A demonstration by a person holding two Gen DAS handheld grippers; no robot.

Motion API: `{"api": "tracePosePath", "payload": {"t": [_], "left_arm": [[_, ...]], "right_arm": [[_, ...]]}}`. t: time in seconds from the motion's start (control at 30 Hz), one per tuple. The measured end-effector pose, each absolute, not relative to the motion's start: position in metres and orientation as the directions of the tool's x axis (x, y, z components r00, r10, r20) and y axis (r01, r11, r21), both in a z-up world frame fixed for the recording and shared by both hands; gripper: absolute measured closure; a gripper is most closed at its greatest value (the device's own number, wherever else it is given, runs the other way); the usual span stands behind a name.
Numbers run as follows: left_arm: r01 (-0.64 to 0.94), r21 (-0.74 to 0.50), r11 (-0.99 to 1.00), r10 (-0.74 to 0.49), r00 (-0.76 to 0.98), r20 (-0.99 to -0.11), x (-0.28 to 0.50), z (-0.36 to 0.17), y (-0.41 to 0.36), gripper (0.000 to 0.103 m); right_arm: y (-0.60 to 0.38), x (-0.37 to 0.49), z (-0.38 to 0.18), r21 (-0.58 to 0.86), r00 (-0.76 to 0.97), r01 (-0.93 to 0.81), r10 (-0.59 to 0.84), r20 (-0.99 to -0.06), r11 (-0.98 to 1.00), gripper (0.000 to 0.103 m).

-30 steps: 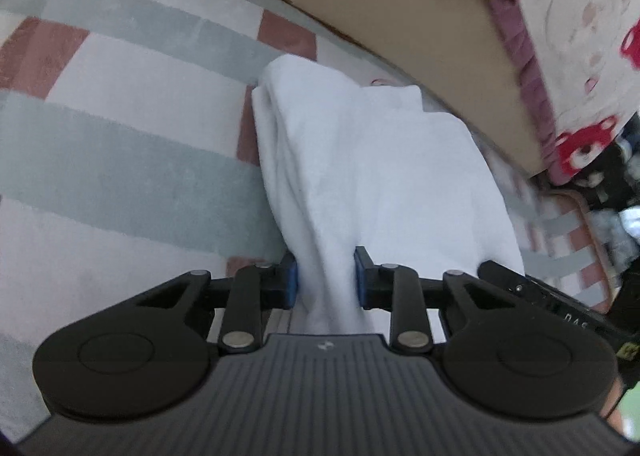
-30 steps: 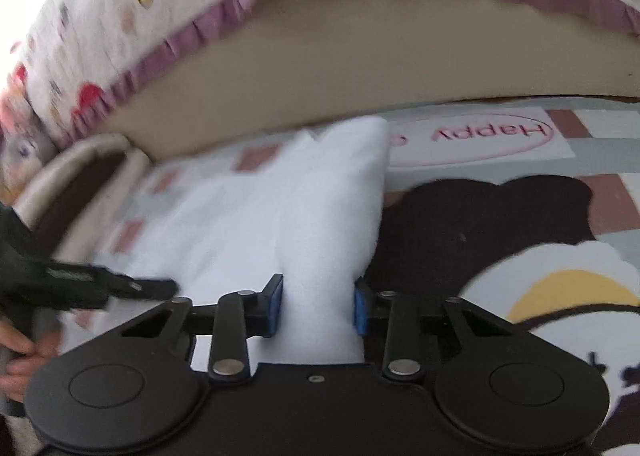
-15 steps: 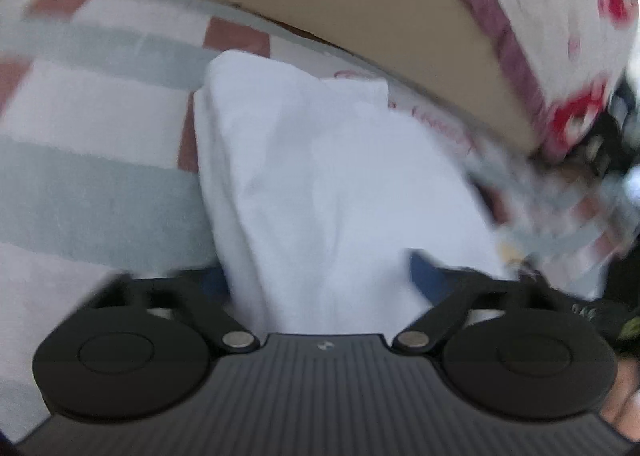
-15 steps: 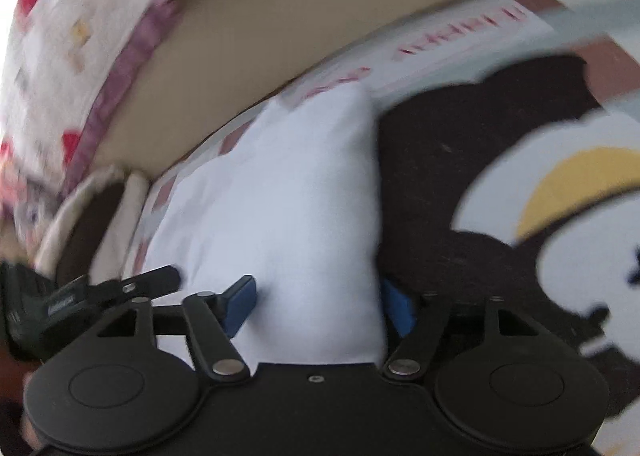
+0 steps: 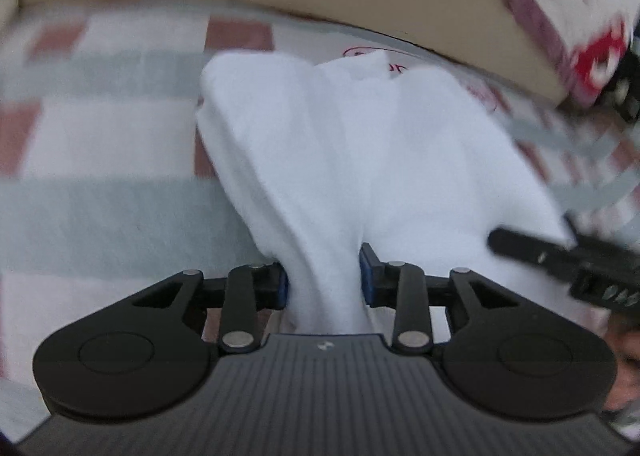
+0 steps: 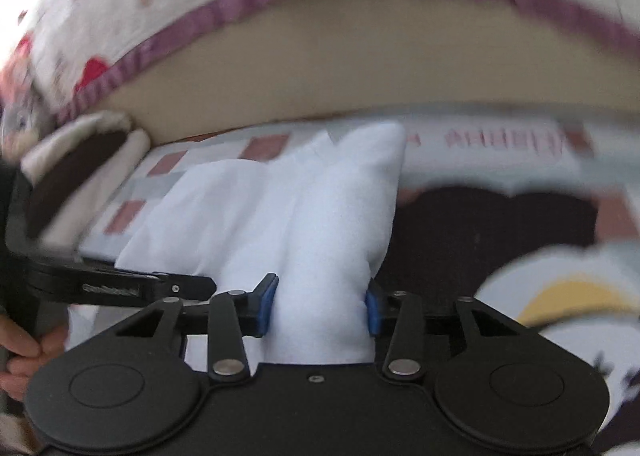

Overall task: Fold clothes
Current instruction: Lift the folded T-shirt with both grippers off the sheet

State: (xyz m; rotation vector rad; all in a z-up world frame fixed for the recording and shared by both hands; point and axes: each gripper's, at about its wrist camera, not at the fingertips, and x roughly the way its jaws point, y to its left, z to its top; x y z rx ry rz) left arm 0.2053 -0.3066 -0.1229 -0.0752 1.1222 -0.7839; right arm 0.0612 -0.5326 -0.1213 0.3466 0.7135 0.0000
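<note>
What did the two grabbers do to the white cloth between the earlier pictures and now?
Half a second ago both were spread open around the white cloth. Now the left gripper and the right gripper have each pinched a bunch of it again, as they had a second ago. The cloth lies in the same place on the patterned rug beside the bed.

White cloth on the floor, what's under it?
The white cloth lies on a checked rug, overlapping its dark cartoon print on one side. Whatever is directly beneath is covered.
</note>
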Motion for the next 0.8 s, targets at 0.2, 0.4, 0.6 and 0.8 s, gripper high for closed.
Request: {"api": "tracePosePath", "payload": {"t": [0.2, 0.4, 0.6, 0.8], "left_arm": [[0.519, -0.511, 0.686, -0.657, 0.139, -0.741, 0.218, -0.131, -0.304, 0.061], [0.601, -0.36, 0.714, -0.592, 0.242, -0.769, 0.2, -0.124, -0.329, 0.065], [0.648, -0.142, 0.748, -0.498, 0.408, -0.765, 0.164, -0.106, -0.344, 0.075], [0.657, -0.093, 0.748, -0.515, 0.486, -0.706, 0.138, -0.073, -0.329, 0.075]], "right_arm": [[-0.559, 0.061, -0.146, 0.483, 0.725, 0.177, 0.219, -0.654, 0.857, 0.037], [-0.551, 0.059, -0.151, 0.45, 0.766, 0.17, 0.169, -0.62, 0.877, 0.051], [-0.49, 0.051, -0.108, 0.122, 0.83, 0.082, 0.0, -0.558, 0.989, 0.059], [-0.473, 0.032, -0.075, 0.095, 0.866, 0.059, -0.004, -0.5, 0.994, 0.06]]}}
